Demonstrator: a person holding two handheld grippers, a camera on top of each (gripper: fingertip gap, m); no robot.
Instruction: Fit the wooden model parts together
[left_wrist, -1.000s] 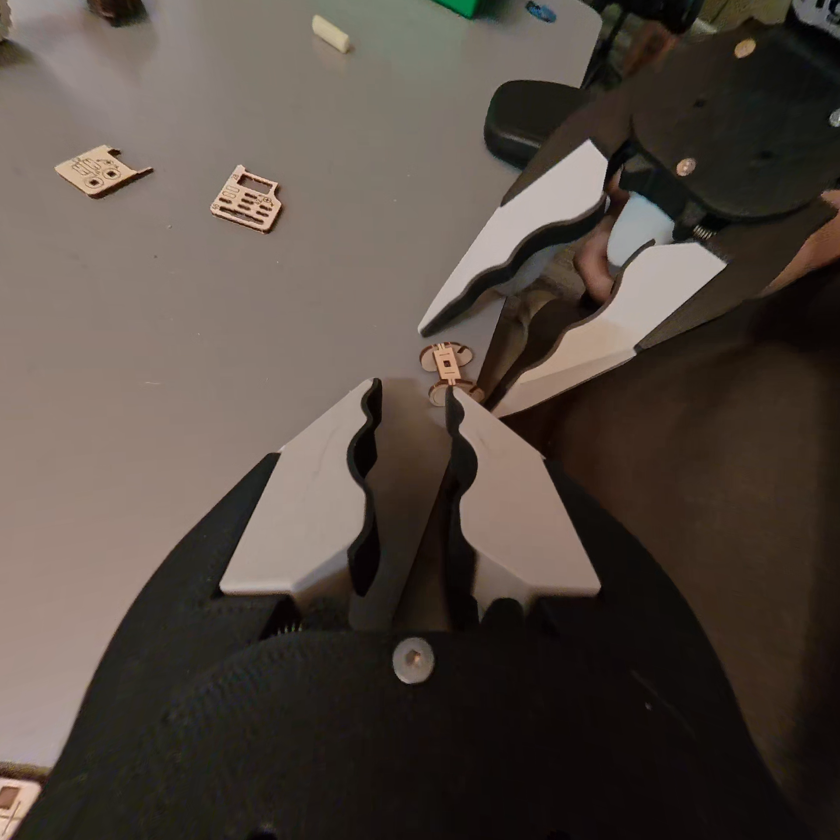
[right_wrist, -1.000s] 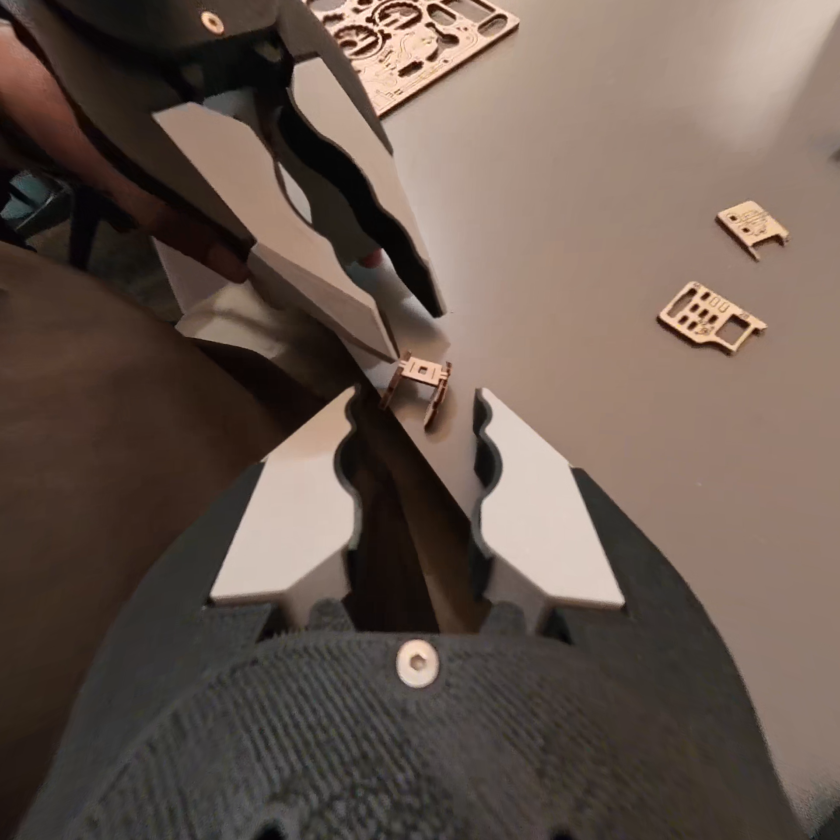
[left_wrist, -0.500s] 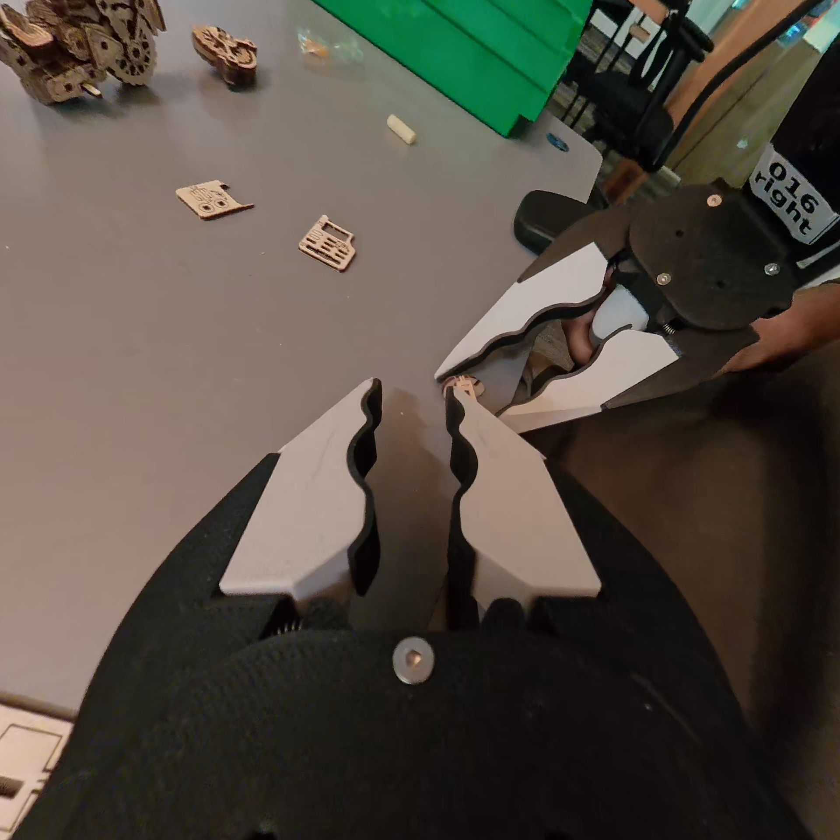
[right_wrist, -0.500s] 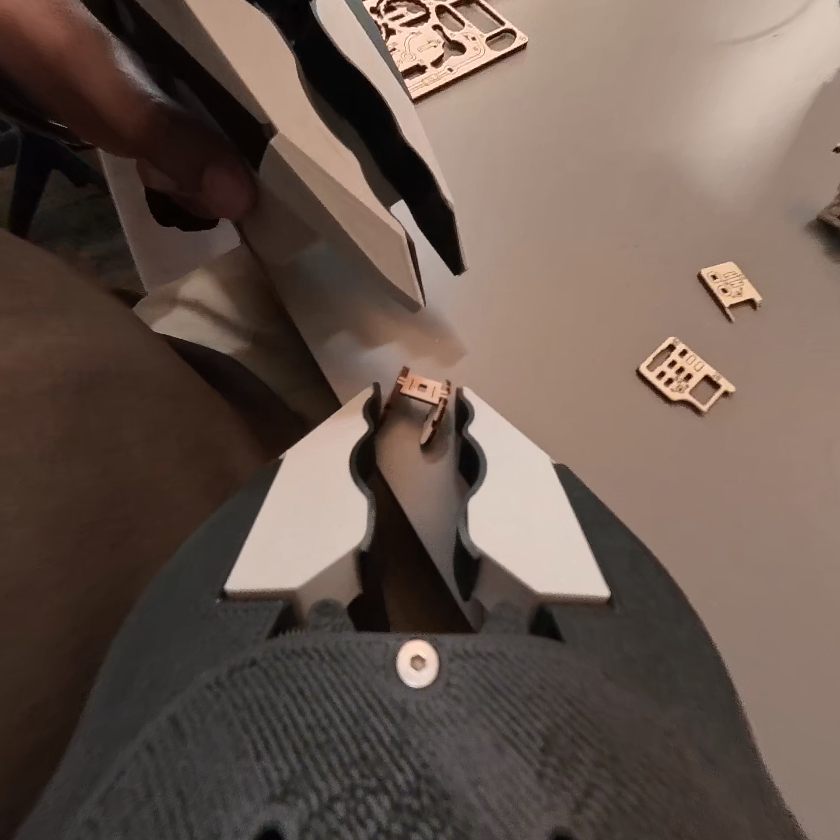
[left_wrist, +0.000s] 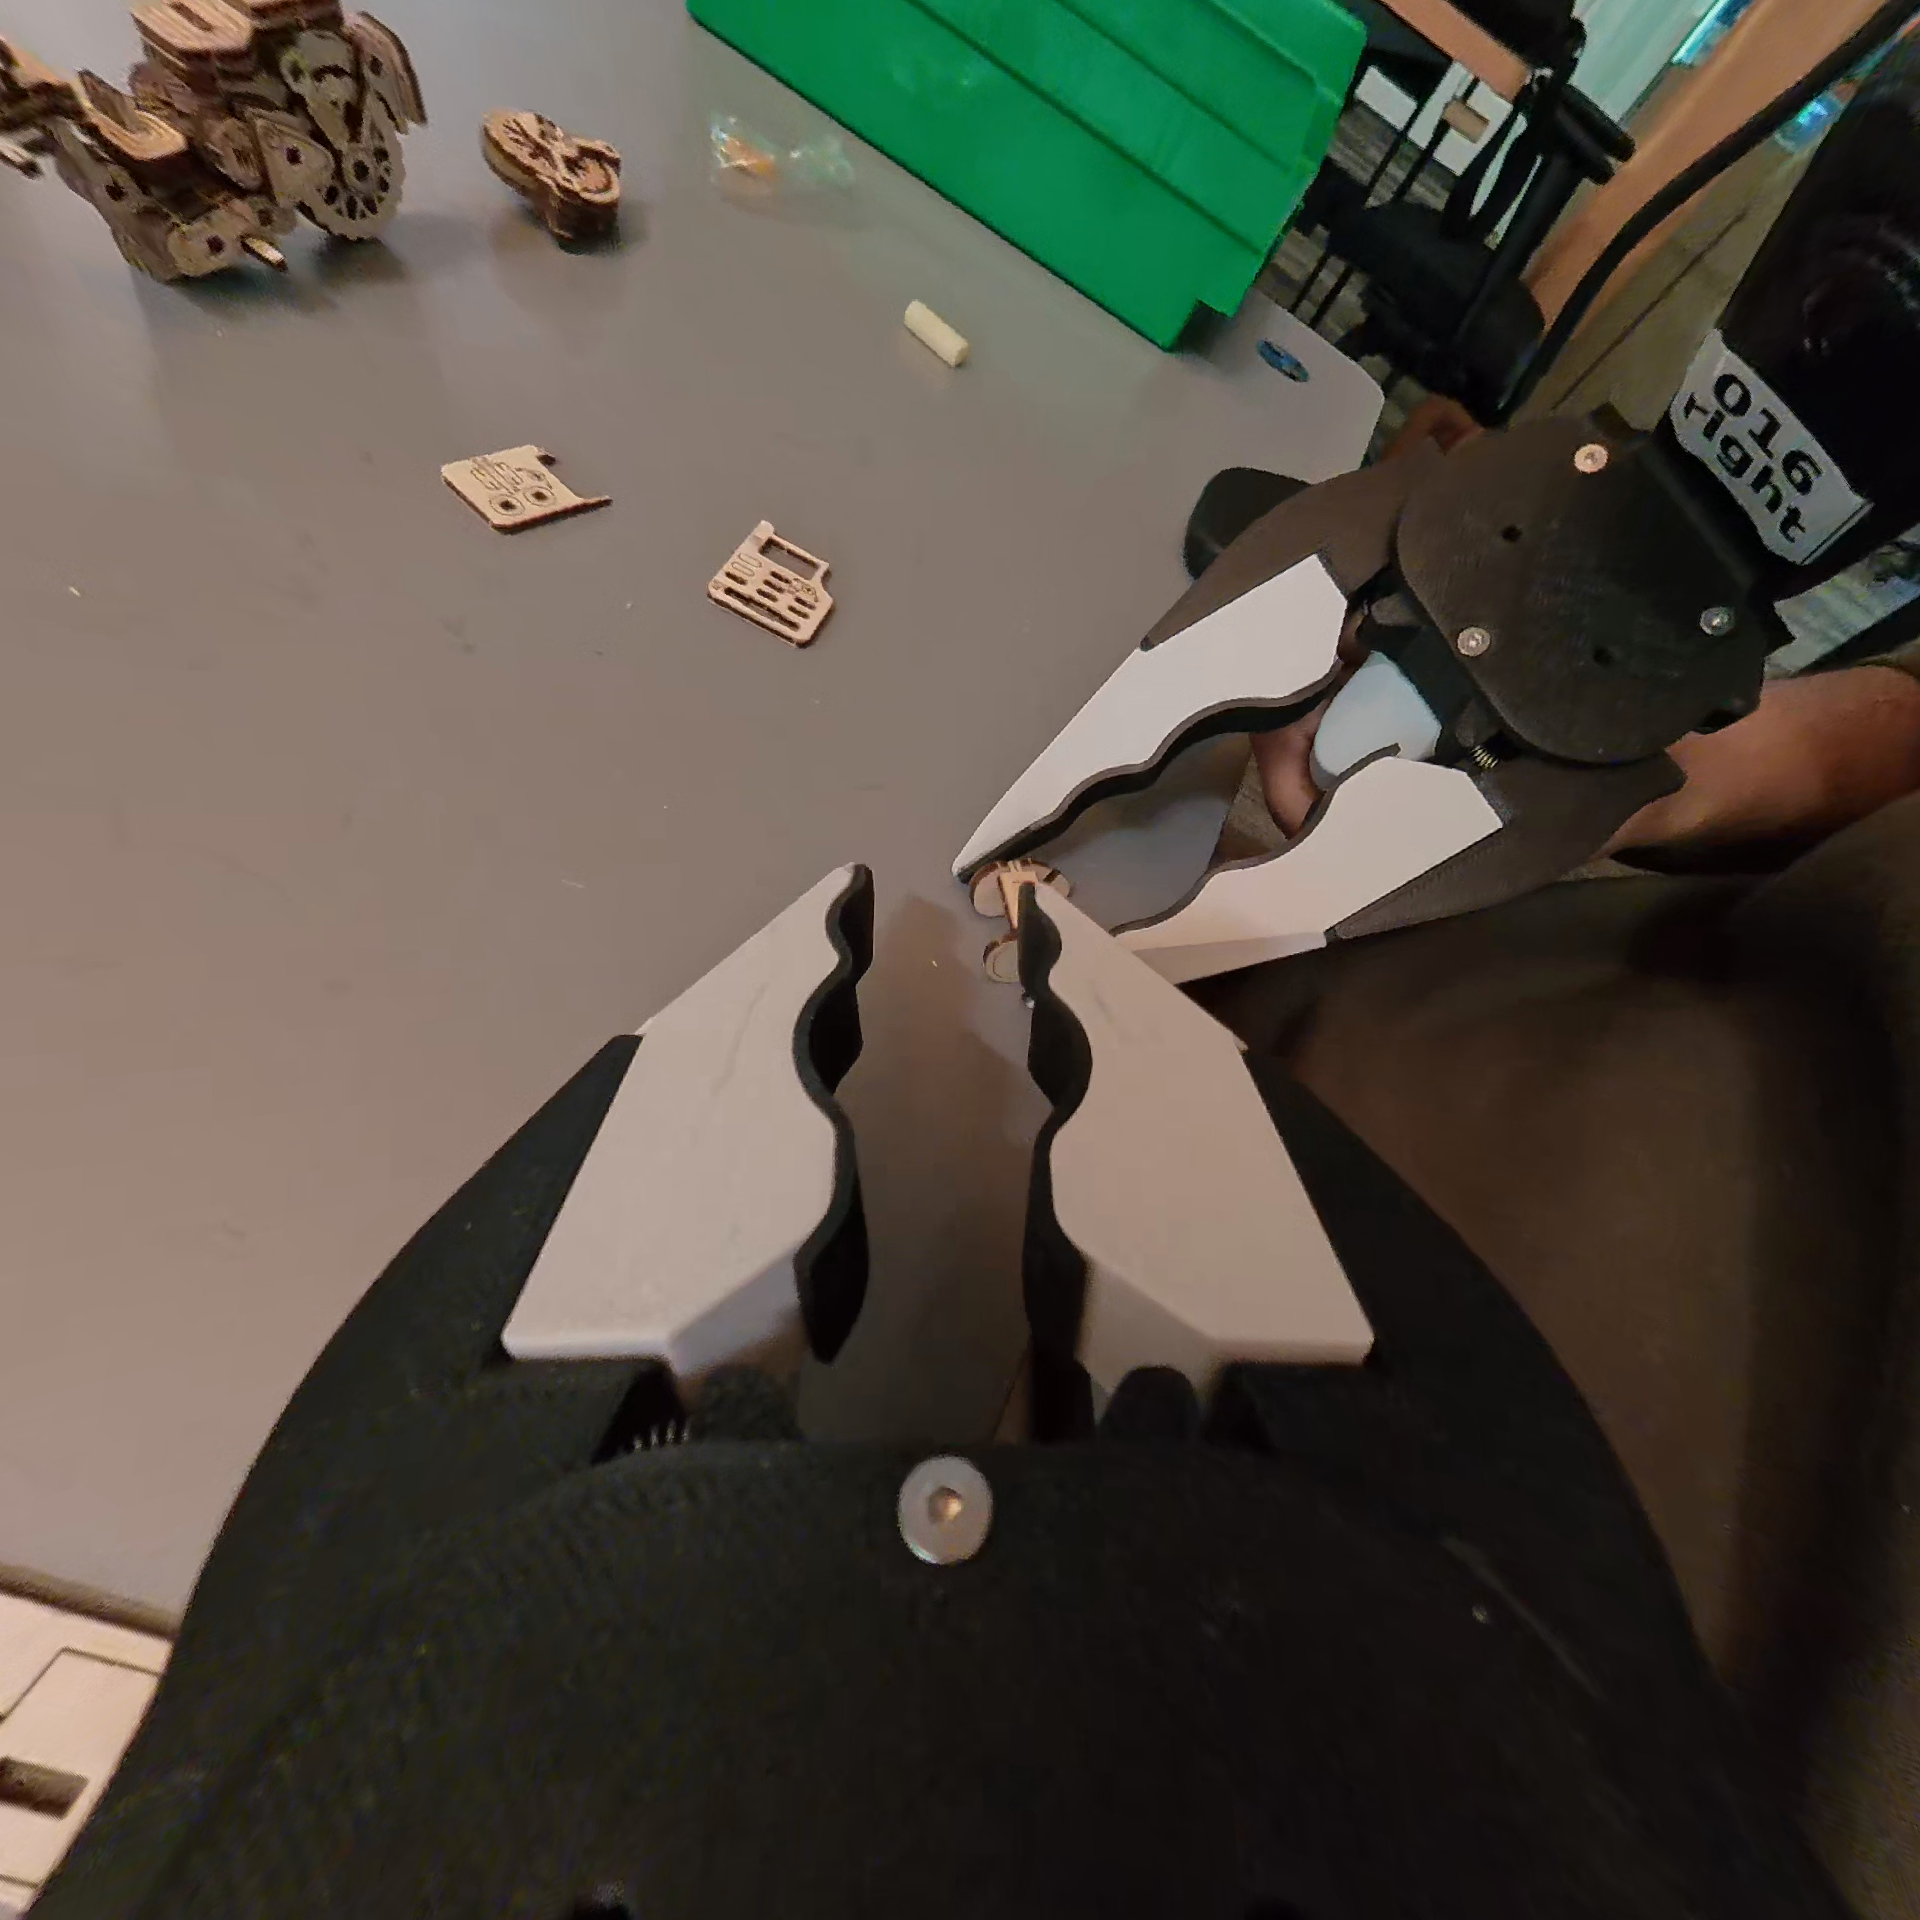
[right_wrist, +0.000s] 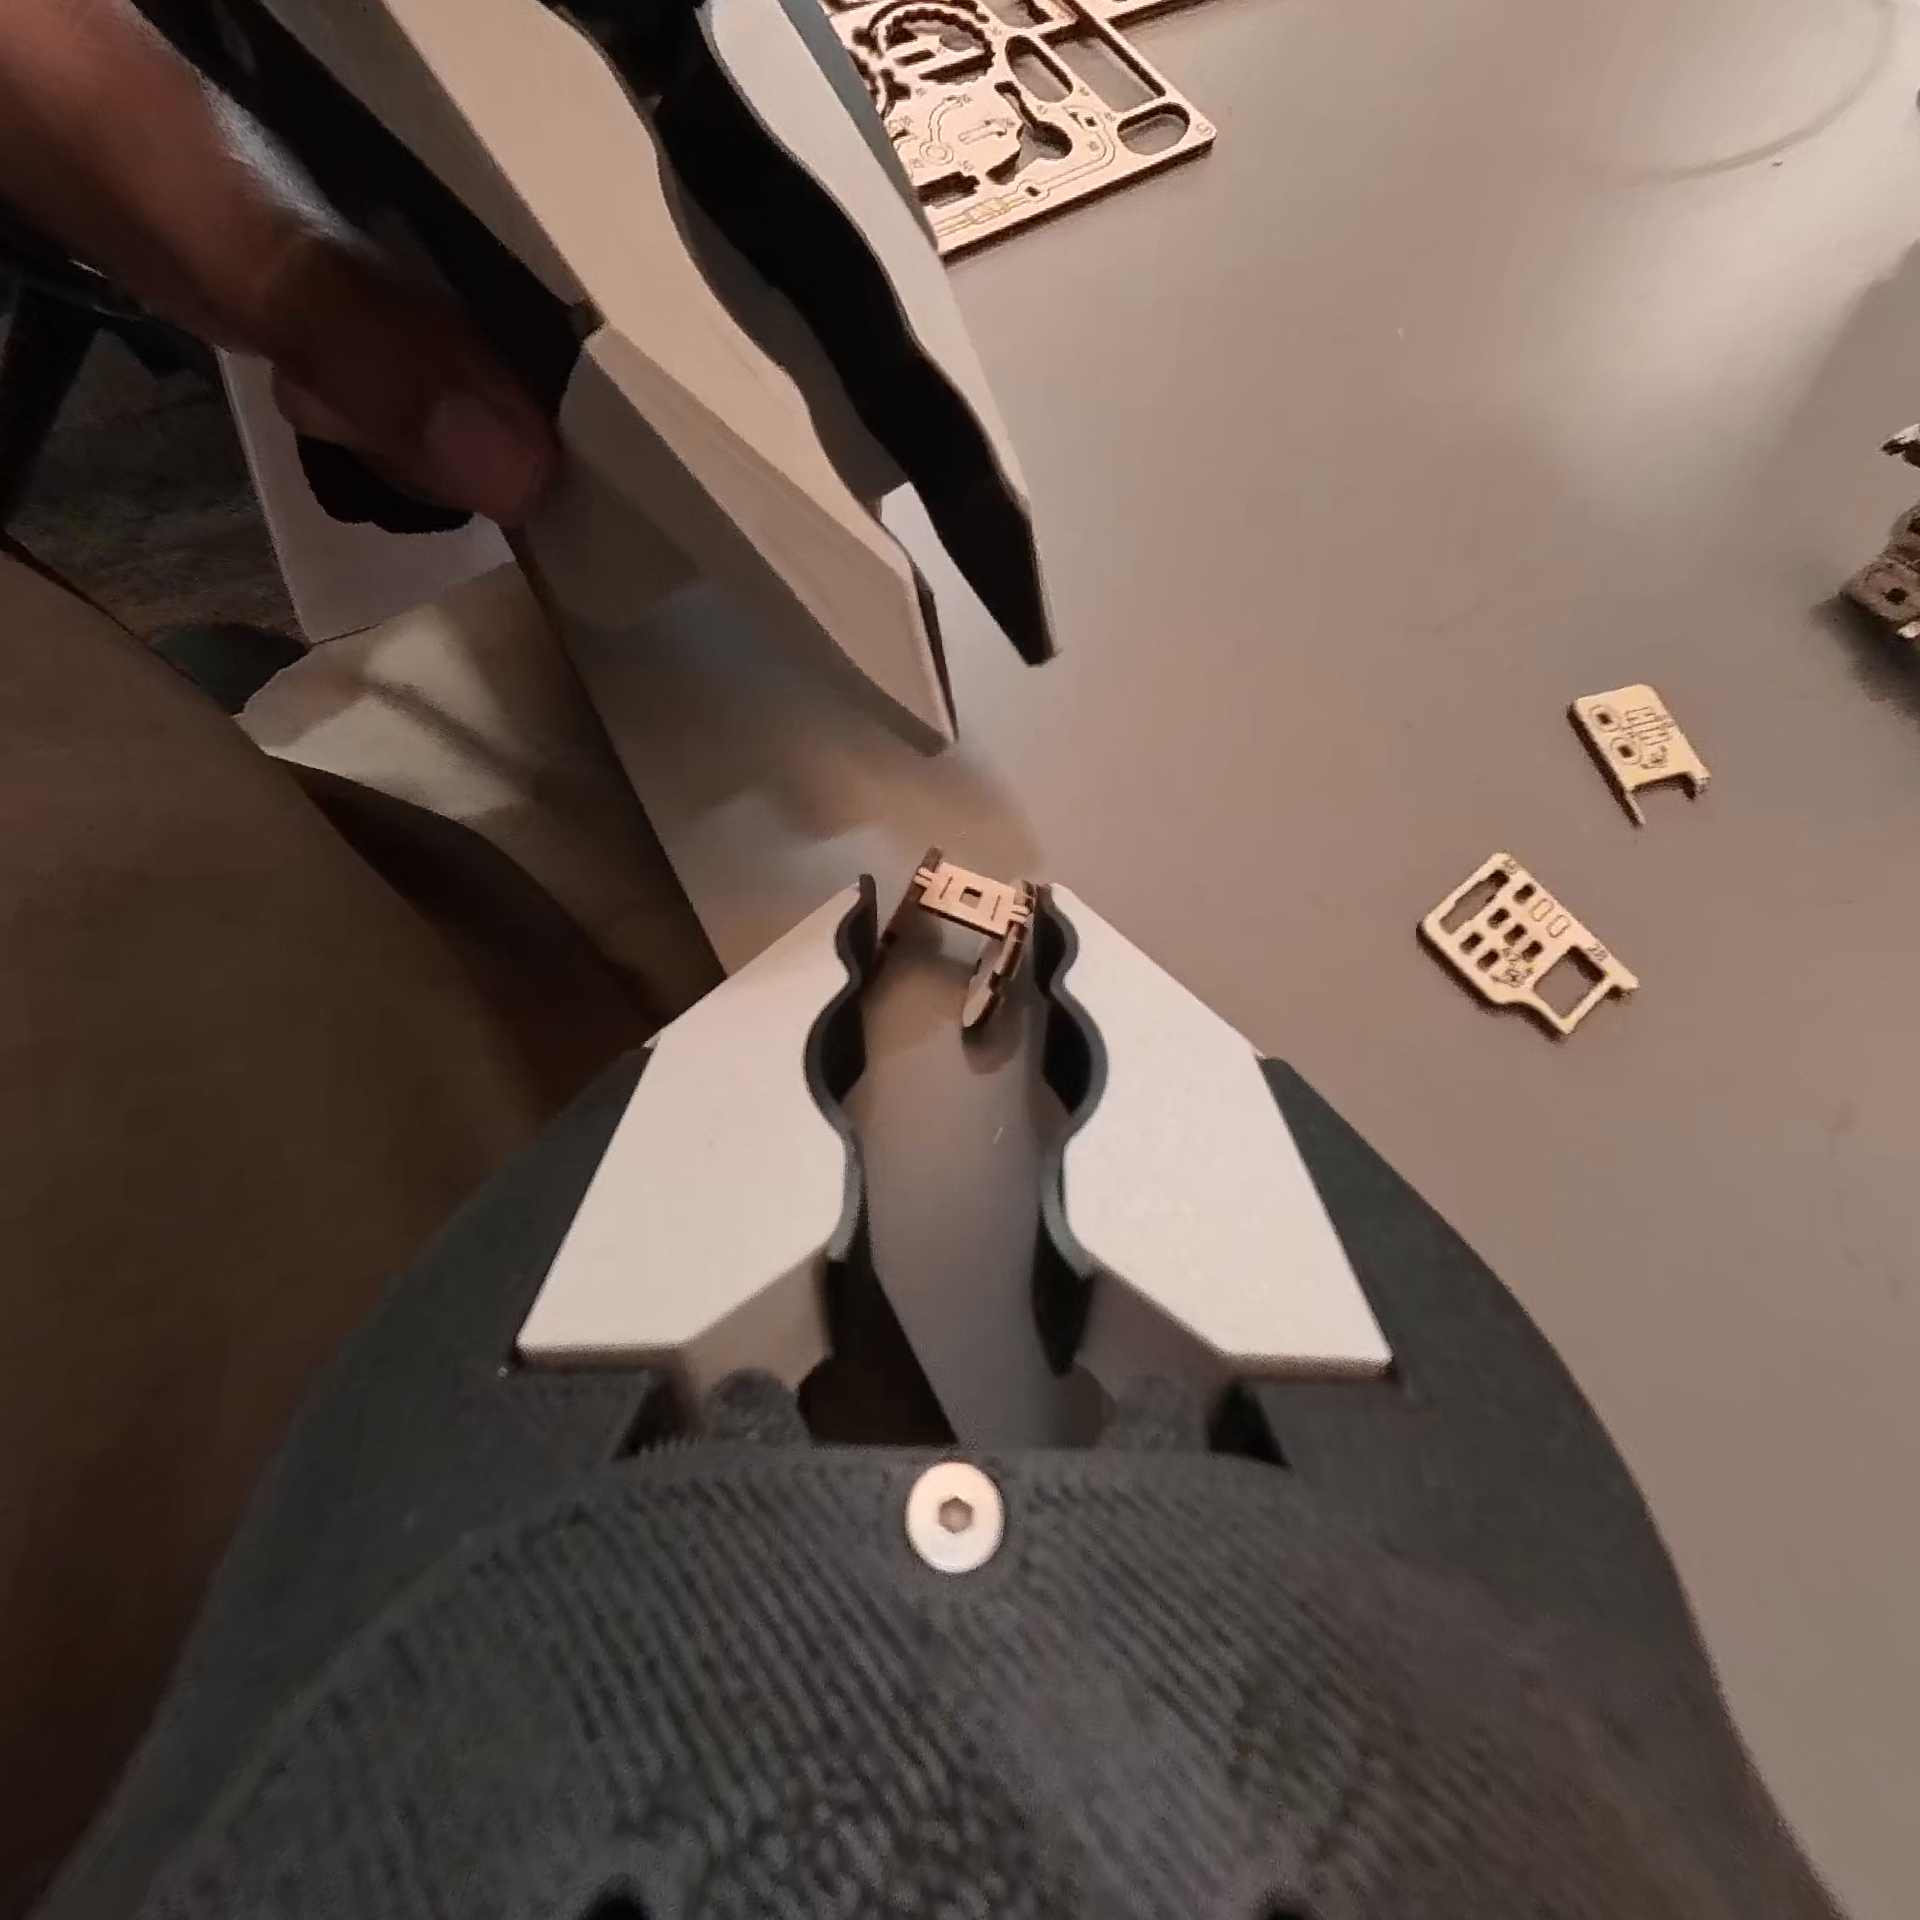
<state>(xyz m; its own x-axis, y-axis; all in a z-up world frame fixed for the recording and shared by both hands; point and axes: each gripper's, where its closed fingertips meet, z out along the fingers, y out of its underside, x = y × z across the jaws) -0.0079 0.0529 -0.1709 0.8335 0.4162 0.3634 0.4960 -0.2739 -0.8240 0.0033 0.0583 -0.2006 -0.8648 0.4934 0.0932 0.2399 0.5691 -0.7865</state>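
One wooden piece (right_wrist: 971, 925) between right tool (right_wrist: 956, 894) tips

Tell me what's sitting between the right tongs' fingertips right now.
In the right wrist view, a small wooden bracket assembly sits between the right tongs' fingertips, a flat slotted piece with a rounded side piece hanging down. Whether both pads touch it isn't clear.

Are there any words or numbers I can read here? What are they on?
White label on the right gripper handle: black print, not to be read out.
Blue sticker on the table corner: too small to read.
Wooden part sheet: tiny engraved marks, too small to read.
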